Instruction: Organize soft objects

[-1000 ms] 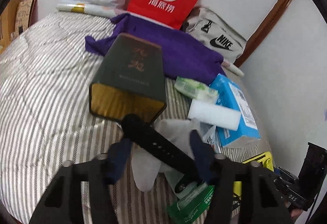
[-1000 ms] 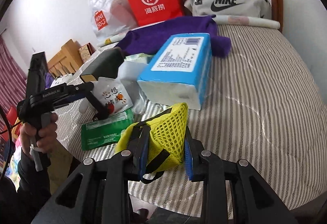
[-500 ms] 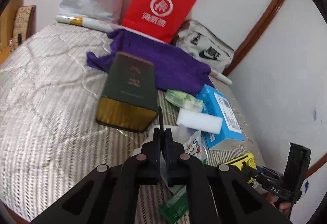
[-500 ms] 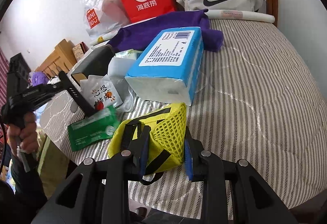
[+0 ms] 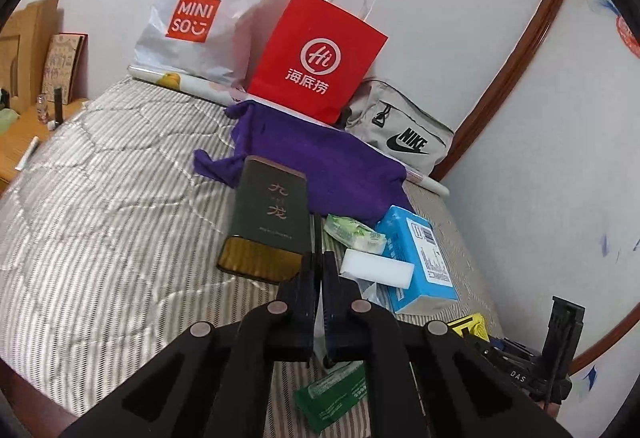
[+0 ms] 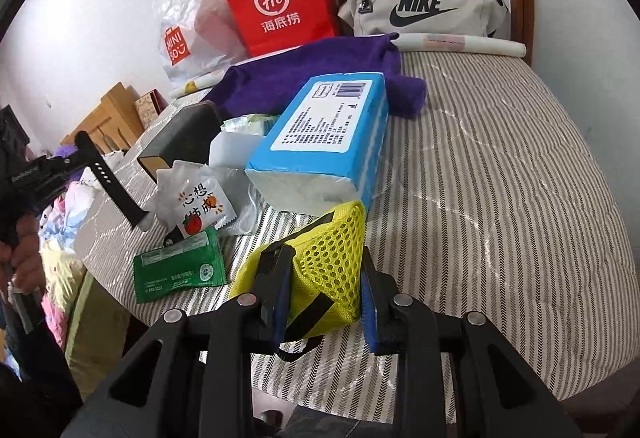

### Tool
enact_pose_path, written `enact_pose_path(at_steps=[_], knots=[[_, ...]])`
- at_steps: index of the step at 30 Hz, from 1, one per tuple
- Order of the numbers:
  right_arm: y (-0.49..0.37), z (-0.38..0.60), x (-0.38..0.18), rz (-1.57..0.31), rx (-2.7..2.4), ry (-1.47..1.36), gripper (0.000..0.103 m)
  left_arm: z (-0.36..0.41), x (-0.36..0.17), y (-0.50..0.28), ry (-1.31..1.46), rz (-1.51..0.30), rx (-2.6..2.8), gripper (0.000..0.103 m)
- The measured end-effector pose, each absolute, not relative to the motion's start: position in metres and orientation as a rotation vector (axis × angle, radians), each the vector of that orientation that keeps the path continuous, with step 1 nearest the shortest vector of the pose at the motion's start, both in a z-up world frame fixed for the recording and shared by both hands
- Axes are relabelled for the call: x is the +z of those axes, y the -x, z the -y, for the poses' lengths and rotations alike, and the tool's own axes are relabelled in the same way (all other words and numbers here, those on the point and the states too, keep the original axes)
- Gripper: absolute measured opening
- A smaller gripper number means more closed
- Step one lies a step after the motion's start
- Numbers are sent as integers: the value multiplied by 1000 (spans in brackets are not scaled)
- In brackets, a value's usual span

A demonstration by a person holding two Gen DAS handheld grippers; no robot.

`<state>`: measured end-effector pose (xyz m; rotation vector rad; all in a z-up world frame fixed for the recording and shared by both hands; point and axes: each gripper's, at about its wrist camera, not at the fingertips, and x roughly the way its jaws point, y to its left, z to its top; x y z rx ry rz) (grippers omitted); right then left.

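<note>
Barely begun: left hand-held gripper (image 5: pixel 319 270) clamped tight on black strap (image 6: pixel 108 182), lifted at nine o'clock off bed (image 6: pixel 500 178), right hand-held gripper (image 6: pixel 324 294) part-closed around yellow mesh pouch (image 6: pixel 332 262); blue tissue pack (image 6: pixel 324 142), purple towel (image 6: pixel 304 74) unsorted.

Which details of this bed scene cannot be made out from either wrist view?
- Black strap: left wrist view, edge-on, mostly hidden between the left gripper's fingers.
- Green packet: small print too tiny, both views.
- Yellow mesh bag: right wrist view, contents unseen.
</note>
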<state>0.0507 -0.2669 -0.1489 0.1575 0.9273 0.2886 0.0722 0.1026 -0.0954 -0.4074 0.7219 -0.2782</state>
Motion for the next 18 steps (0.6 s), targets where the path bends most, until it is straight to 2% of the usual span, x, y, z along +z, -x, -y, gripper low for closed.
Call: enact_pose_path(at_steps=[4,9,18], knots=[[-52,267,-152,-932,288,-162,30,-111,-94,-68,401,-748,-252,4],[-53,267,-154,-940,288,-160,30,-114,-125,-86,391,-858,-178,4],[-60,269,-157,-955,283,-166,30,-100,-149,-104,377,-896,-196,5]])
